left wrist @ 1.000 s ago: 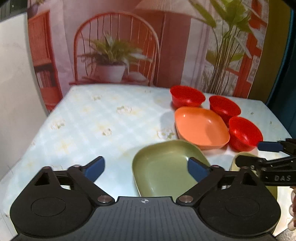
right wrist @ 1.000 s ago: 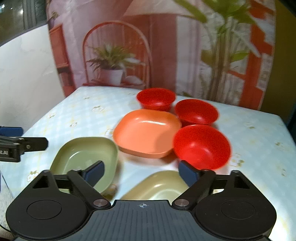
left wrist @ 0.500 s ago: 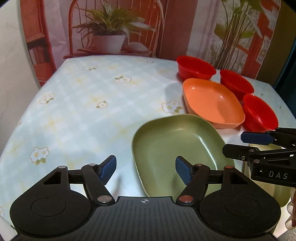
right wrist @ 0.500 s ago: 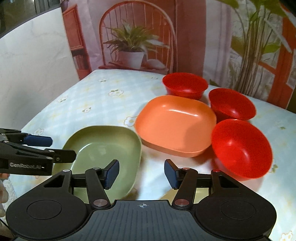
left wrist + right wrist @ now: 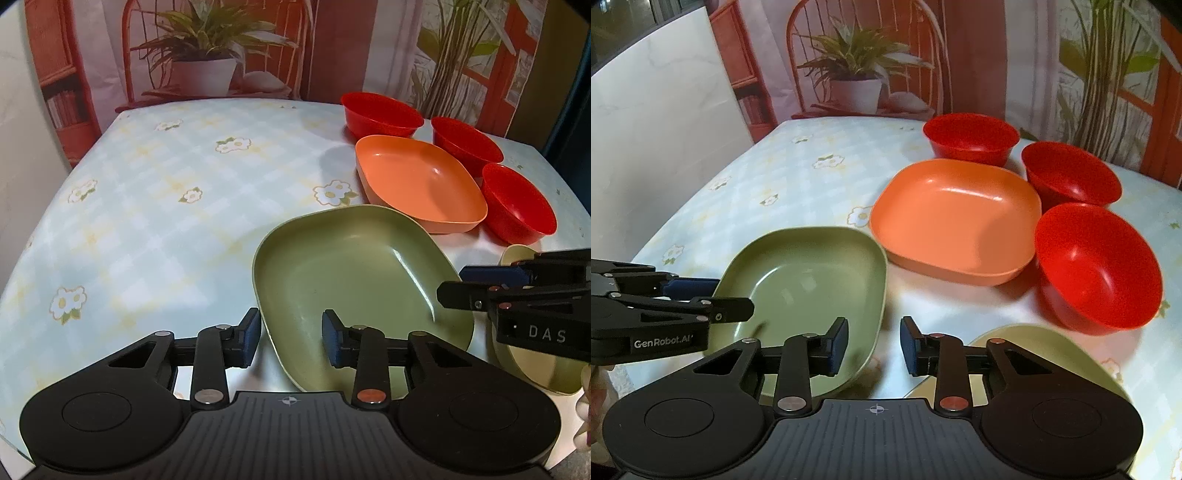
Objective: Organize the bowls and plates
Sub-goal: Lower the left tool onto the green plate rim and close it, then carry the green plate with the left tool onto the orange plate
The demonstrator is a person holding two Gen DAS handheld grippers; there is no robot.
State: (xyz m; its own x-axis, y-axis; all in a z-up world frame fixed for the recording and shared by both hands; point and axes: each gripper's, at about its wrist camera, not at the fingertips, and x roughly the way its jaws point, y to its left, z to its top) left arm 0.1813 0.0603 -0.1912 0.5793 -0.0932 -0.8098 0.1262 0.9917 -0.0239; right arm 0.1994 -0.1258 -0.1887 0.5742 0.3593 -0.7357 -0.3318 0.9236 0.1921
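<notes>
- Plates and bowls crowd the right half of the flowered surface (image 5: 155, 192); its left half lies bare.
- Left tongs (image 5: 291, 338) straddle the near rim of the green plate (image 5: 354, 266); jaws have just been closing, with a gap visible between pads and rim.
- Right tongs (image 5: 873, 345) hang over the gap between the green plate and the pale yellow-green plate (image 5: 1052, 354); jaws have just been closing, nothing between them.
- Orange plate (image 5: 956, 218) sits just behind the green plate, almost touching it.
- Three red bowls (image 5: 1097, 266) ring the orange plate's far and right sides.
- Backdrop (image 5: 857, 74) with printed chair and plants hangs behind.
</notes>
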